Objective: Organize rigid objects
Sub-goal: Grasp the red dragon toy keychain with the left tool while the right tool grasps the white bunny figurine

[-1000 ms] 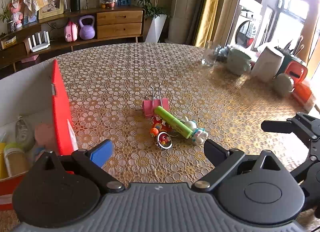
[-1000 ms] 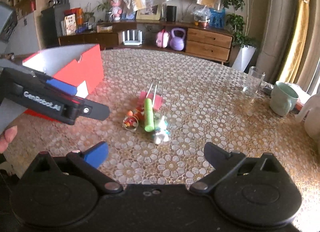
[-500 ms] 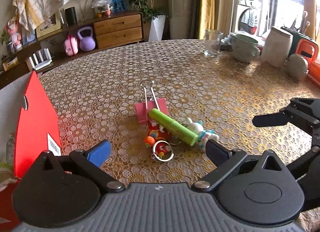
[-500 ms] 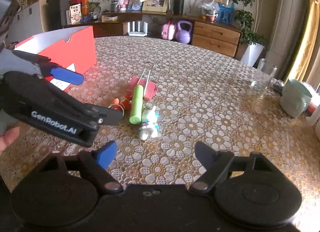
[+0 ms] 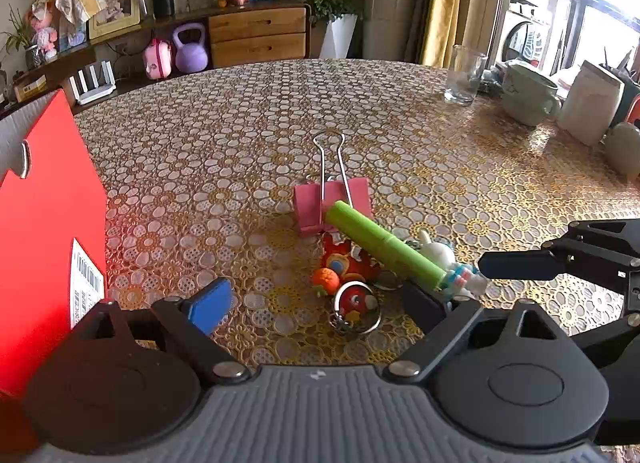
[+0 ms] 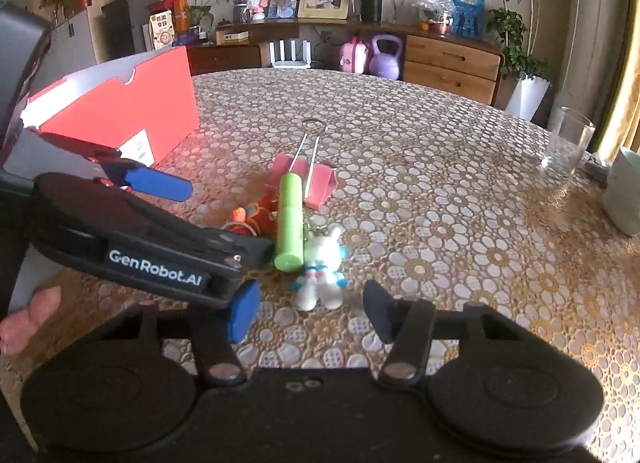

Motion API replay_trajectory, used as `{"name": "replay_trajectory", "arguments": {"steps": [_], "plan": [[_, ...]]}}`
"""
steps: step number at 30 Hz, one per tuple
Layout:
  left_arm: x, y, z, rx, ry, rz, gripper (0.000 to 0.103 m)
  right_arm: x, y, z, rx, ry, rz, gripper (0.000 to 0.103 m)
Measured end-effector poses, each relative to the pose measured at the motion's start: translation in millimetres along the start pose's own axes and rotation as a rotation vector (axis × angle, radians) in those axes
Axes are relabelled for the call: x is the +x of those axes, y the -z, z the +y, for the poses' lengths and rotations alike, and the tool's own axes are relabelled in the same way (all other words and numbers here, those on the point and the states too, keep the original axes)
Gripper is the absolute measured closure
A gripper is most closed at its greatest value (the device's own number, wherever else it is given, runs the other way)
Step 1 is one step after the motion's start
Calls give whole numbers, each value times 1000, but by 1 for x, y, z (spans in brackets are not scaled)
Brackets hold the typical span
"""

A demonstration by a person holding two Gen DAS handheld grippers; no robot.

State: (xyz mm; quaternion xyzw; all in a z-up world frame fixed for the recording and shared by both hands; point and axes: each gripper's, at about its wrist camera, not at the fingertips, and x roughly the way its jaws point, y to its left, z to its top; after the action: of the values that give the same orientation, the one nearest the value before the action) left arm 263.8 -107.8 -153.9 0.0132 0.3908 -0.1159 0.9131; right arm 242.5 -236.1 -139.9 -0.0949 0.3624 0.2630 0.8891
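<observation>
Here the surface (image 5: 280,111) under its lace-patterned cloth carries a red box (image 6: 120,111) at the left edge. Near the middle lies a small heap: a pink binder clip (image 5: 332,203), a green tube (image 5: 384,245) across it, a white bunny keychain (image 6: 320,267). The left tool (image 5: 316,303) stands released over the heap; the right tool (image 6: 308,311), jaws just narrowing, brackets the bunny without pressing.

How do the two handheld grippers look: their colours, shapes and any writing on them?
Both are black linkage grippers with round pivot housings. Each left gripper and right gripper has one blue pad and one dark pad. The left one's body is ribbed grey, and white "GenRobot.AI" lettering runs along its finger.
</observation>
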Motion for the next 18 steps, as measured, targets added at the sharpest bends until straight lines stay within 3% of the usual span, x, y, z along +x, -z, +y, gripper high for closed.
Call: {"name": "replay_trajectory", "arguments": {"steps": [2, 9, 11, 13, 18], "plan": [[2, -1, 1, -3, 13, -1, 25, 2, 0, 0, -3, -1, -7, 48], [6, -6, 2, 4, 46, -11, 48, 1, -2, -8, 24, -17, -23, 63], [6, -7, 1, 21, 63, -14, 66, -1, -2, -10, 30, -14, -24, 69], [6, -7, -1, 28, 80, -10, 69, -3, 0, -8, 30, -12, -25, 76], [5, -6, -5, 44, 80, -4, 69, -7, 1, -3, 36, 4, -7, 76]]}}
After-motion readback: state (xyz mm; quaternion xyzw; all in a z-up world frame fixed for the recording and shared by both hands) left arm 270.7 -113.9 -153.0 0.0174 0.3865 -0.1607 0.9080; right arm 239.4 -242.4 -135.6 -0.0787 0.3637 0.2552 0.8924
